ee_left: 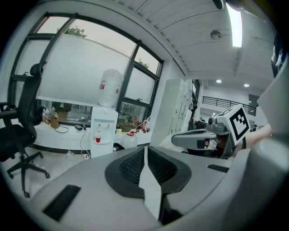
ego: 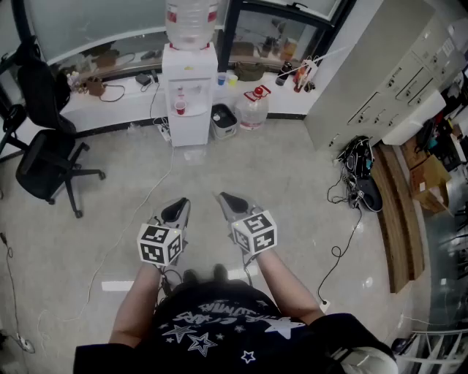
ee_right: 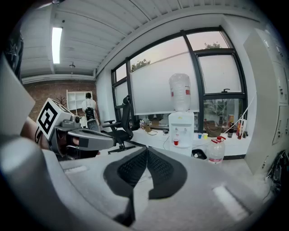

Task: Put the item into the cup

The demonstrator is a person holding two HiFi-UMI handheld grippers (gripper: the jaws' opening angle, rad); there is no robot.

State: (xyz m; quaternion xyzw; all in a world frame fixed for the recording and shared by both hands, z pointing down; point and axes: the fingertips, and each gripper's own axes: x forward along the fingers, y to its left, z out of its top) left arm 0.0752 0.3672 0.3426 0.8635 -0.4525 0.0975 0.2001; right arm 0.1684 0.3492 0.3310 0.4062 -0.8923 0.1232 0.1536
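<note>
Well, both grippers are clenched and empty. The left gripper has its jaws pressed together at the tips, with nothing between the pads, as its own view shows. The right gripper is the same, with its jaws meeting along the front edge and nothing caught in them. They are held side by side over the bare floor, close but apart, touching nothing but the person's hands. Each carries one marker cube.

There is one red cup. It stands upright on the tray of the dispenser against the far counter, well apart from both grippers. Which thing is meant to go into it I cannot tell.

By count:
- One dispenser, with one bottle upside down on top.
- One jug with a red cap, on the floor to the right of the dispenser, with a small dark bin between them.
- Two small cups on the counter, one blue and one yellow, just beside each other.
- One black chair, standing clear on the floor at the left.
- One person, far off at the back of the room in the right gripper view.
</note>
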